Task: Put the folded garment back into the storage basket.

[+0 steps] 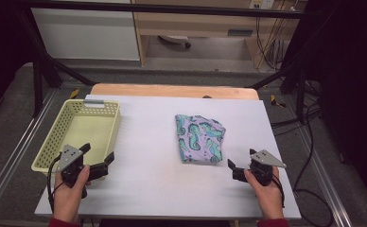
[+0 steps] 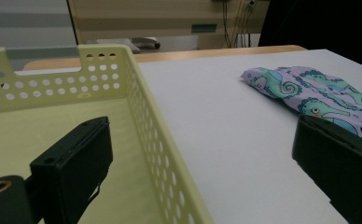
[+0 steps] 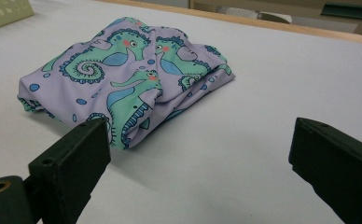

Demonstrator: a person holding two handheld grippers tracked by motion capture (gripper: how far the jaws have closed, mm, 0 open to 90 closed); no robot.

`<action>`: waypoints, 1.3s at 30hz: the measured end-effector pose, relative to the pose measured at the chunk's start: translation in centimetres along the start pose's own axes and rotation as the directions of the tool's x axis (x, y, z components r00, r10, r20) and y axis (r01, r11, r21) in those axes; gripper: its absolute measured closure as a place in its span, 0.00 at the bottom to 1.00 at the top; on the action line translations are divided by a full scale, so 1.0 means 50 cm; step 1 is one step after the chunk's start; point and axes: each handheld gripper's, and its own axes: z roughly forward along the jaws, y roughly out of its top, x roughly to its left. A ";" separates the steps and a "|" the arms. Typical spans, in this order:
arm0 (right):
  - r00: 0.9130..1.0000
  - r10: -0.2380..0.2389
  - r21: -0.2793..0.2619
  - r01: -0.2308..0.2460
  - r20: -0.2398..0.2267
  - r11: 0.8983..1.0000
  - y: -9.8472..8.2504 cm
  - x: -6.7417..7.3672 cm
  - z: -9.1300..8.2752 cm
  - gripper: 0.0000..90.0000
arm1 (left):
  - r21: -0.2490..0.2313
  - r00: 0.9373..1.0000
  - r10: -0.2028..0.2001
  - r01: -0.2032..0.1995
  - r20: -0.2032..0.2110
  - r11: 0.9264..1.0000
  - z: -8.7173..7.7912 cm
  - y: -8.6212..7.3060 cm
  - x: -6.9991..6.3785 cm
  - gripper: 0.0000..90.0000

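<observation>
The folded cloth (image 1: 200,138), lilac with green seahorses, lies on the white table top (image 1: 148,156) a little right of centre, touched by nothing; its underside and the inner layers of the fold are hidden, and in the left gripper view its near end is cut off behind the right-hand jaw. At about four o'clock from the cloth, the right gripper (image 1: 240,163) is held near the table's front right corner, jaws spread wide with nothing between them; in the right gripper view the cloth (image 3: 123,79) lies just beyond the left jaw, apart from it. At about eight o'clock from the cloth, well apart, the left gripper (image 1: 98,158) sits at the basket's near right corner, jaws likewise wide apart and empty; its own view looks across the basket's wall. The pale yellow perforated basket (image 1: 54,137) stands at nine o'clock from the cloth, along the table's left edge; its near end is partly hidden by the left gripper and hand. Beyond the table the background is dark and hard to make out.
</observation>
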 end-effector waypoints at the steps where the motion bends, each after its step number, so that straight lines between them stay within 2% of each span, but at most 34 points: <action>1: 1.000 0.008 0.003 -0.008 -0.001 1.000 0.000 0.000 0.000 0.06 | 0.000 1.000 0.000 0.000 0.000 1.000 0.000 0.000 0.000 0.06; 7: 1.000 0.028 0.014 -0.027 -0.015 1.000 -0.001 -0.003 -0.003 0.05 | 0.007 0.999 0.031 -0.031 0.041 0.999 0.004 0.006 -0.031 0.06; 11: 0.999 0.033 0.028 -0.032 -0.020 0.999 -0.002 -0.001 0.000 0.05 | 0.016 0.995 0.064 -0.066 0.071 0.998 0.008 0.011 -0.060 0.06; 18: 0.999 0.028 0.028 -0.027 -0.025 0.999 -0.001 0.001 -0.002 0.05 | 0.038 0.983 0.099 -0.106 0.153 0.994 0.030 0.008 -0.113 0.06; 20: 0.999 0.026 0.032 -0.025 -0.031 0.999 -0.001 0.003 -0.002 0.05 | 0.049 0.980 0.096 -0.106 0.177 0.993 0.043 0.001 -0.128 0.06; 25: 0.998 0.037 0.041 -0.035 -0.042 0.999 -0.002 0.004 -0.002 0.06 | 0.061 0.976 0.064 -0.079 0.208 0.995 0.063 -0.003 -0.139 0.06; 28: 0.998 0.039 0.044 -0.037 -0.044 0.998 -0.002 0.005 -0.003 0.06 | 0.071 0.973 0.062 -0.079 0.224 0.994 0.076 -0.002 -0.148 0.06; 31: 0.998 0.034 0.041 -0.032 -0.043 0.999 -0.001 0.009 -0.002 0.06 | 0.095 0.966 0.067 -0.093 0.250 0.991 0.096 -0.002 -0.160 0.07; 32: 0.999 0.037 0.041 -0.036 -0.029 0.999 -0.003 0.007 -0.001 0.05 | 0.113 0.959 0.075 -0.109 0.272 0.988 0.111 -0.002 -0.172 0.07; 33: 0.999 0.041 0.042 -0.040 -0.028 0.998 -0.003 0.005 -0.001 0.05 | 0.113 0.959 0.075 -0.109 0.272 0.988 0.111 -0.002 -0.172 0.07; 35: 0.999 0.046 0.040 -0.045 -0.029 0.998 -0.003 0.003 -0.001 0.05 | 0.126 0.953 0.092 -0.133 0.288 0.983 0.127 -0.001 -0.184 0.08; 36: 0.999 0.042 0.039 -0.040 -0.029 0.998 -0.003 0.003 -0.002 0.05 | 0.140 0.946 0.101 -0.150 0.307 0.979 0.144 -0.001 -0.198 0.09; 37: 0.999 0.044 0.039 -0.043 -0.030 0.998 -0.003 0.004 -0.002 0.05 | 0.140 0.946 0.101 -0.150 0.307 0.979 0.144 -0.001 -0.198 0.09; 39: 0.999 0.039 0.040 -0.038 -0.032 0.998 -0.002 0.006 -0.004 0.05 | 0.155 0.941 0.106 -0.163 0.322 0.974 0.158 0.000 -0.210 0.09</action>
